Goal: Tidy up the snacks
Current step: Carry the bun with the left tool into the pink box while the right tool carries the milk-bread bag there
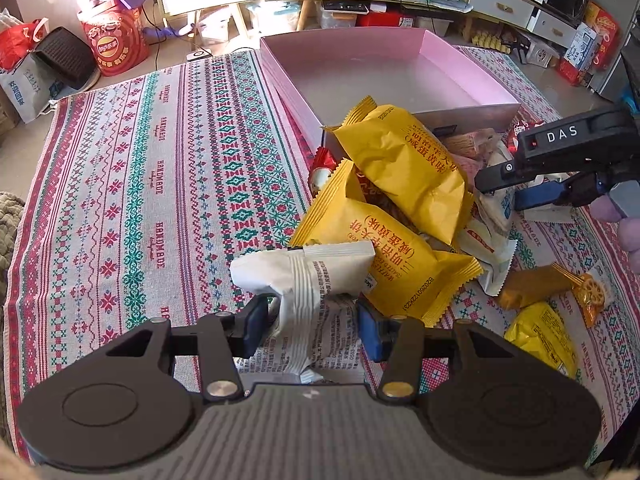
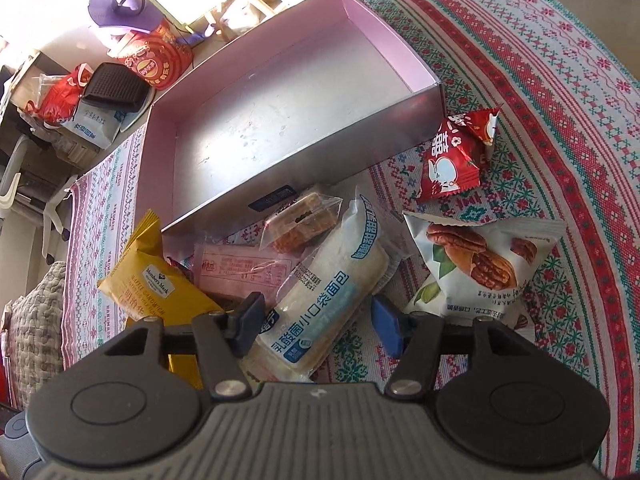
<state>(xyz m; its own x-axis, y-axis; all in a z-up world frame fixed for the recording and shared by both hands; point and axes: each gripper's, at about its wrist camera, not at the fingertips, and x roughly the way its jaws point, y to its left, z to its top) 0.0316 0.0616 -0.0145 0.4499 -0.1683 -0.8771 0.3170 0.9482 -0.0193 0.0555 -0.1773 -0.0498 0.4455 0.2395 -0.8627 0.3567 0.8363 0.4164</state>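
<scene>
The left gripper (image 1: pixel 308 324) is clamped on a white packet (image 1: pixel 304 280) at the bottom centre of the left view; the packet's crumpled body is pinched between the blue pads and its free end folds over above them. To its right lies the snack pile, led by two yellow packs (image 1: pixel 384 248), and the pink box (image 1: pixel 400 68) sits beyond the pile in the upper middle, empty as far as can be seen.

The right gripper (image 2: pixel 316 320) hangs over a white bread pack (image 2: pixel 320 280) at the bottom centre of the right view. Its jaws stand apart: the left pad looks to be at the pack's edge, while the right pad is clear of it with cloth (image 2: pixel 560 120) showing between, so nothing is gripped.

What the next move likely turns on is the bread pack's lie. Its long axis runs from lower left to upper right in the right view, slanting across the gap between the pads, with its near end between them and its far end pointing toward the box's near wall. The right hand is plainly the nearer one. The jaws straddle the pack roughly across its width, so closing should catch it.

A pecan bag (image 2: pixel 480 264) lies just right of the pack, and a red packet (image 2: pixel 452 160) further up.
</scene>
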